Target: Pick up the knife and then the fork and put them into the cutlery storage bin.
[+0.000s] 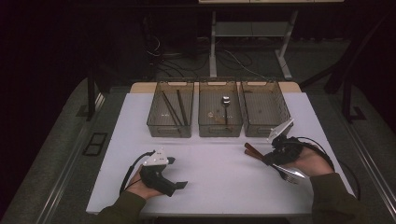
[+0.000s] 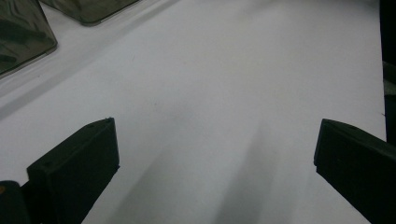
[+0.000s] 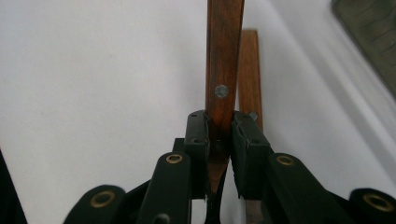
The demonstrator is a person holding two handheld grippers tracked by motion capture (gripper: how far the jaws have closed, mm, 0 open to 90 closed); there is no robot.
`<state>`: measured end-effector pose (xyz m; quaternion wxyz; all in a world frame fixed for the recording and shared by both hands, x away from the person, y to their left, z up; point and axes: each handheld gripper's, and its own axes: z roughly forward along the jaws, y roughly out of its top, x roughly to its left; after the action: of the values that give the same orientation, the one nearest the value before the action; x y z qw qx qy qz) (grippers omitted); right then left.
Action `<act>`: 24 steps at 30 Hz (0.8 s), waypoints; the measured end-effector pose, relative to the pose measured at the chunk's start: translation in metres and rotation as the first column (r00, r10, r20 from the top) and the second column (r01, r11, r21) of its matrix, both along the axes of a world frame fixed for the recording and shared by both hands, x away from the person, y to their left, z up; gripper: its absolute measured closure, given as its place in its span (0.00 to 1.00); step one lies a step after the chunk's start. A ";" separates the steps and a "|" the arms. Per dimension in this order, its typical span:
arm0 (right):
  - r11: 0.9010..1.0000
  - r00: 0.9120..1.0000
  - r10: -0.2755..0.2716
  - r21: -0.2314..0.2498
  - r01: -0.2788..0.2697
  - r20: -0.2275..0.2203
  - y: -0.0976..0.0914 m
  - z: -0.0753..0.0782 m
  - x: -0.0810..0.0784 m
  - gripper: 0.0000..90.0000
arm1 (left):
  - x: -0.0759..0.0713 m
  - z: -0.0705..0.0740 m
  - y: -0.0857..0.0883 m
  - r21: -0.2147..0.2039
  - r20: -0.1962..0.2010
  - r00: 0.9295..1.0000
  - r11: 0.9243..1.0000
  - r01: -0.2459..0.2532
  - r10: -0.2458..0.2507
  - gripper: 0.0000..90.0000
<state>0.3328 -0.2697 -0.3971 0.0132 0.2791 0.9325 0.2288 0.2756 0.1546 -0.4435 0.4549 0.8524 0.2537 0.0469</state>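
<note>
high view: the right gripper is being held low over the white table, near its right edge, and a wooden handle is being gripped in it. the handle is sticking out past the fingertips toward the table's middle, and a second handle is lying just beside it, on the side nearer the bins. behind the fingers, under the person's right hand, the metal tines of a fork are being shown; which handle they belong to cannot be told.

in the right gripper view the fingers are being pressed on the nearer handle from both sides, just behind its rivet, so the jaws are clenched on it. the other handle is lying outside the grip, beyond the right finger, and seems to rest on the table.

the left gripper is being held by the left hand close to the table's near edge, well apart from the handles. in the left gripper view its fingers are being kept wide apart, released, with bare table between them.

three bins are standing in a row well beyond the fingertips of both grippers: the left bin with two dark sticks, the middle bin with a spoon, and the right bin, closest to the right gripper.
</note>
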 end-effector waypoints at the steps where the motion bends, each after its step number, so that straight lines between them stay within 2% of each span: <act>1: 1.000 1.000 -0.010 0.027 0.010 -0.008 -0.001 0.002 -0.001 0.86 | 0.000 0.000 0.000 0.000 0.000 1.000 1.000 0.000 0.000 0.00; 7: 0.989 0.998 -0.064 0.134 0.059 0.030 -0.012 0.013 0.000 0.86 | 0.000 0.000 0.002 -0.003 -0.001 1.000 1.000 -0.002 0.002 0.00; 14: 0.965 0.987 -0.144 0.230 0.125 0.067 -0.025 0.024 0.002 0.86 | 0.000 0.000 0.002 -0.008 -0.005 1.000 1.000 -0.004 0.004 0.00; 22: 0.944 0.971 -0.215 0.276 0.178 0.107 -0.037 0.034 0.008 0.86 | 0.000 -0.001 0.004 -0.018 -0.008 1.000 1.000 -0.015 0.015 0.00; 24: 0.934 0.965 -0.233 0.302 0.189 0.117 -0.040 0.037 0.010 0.86 | 0.000 0.000 0.004 -0.018 -0.004 1.000 1.000 -0.016 0.016 0.00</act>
<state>0.3430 -0.3097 -0.3604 0.0676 0.3587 0.8500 0.3799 0.2755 0.1586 -0.4440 0.4617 0.8463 0.2616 0.0467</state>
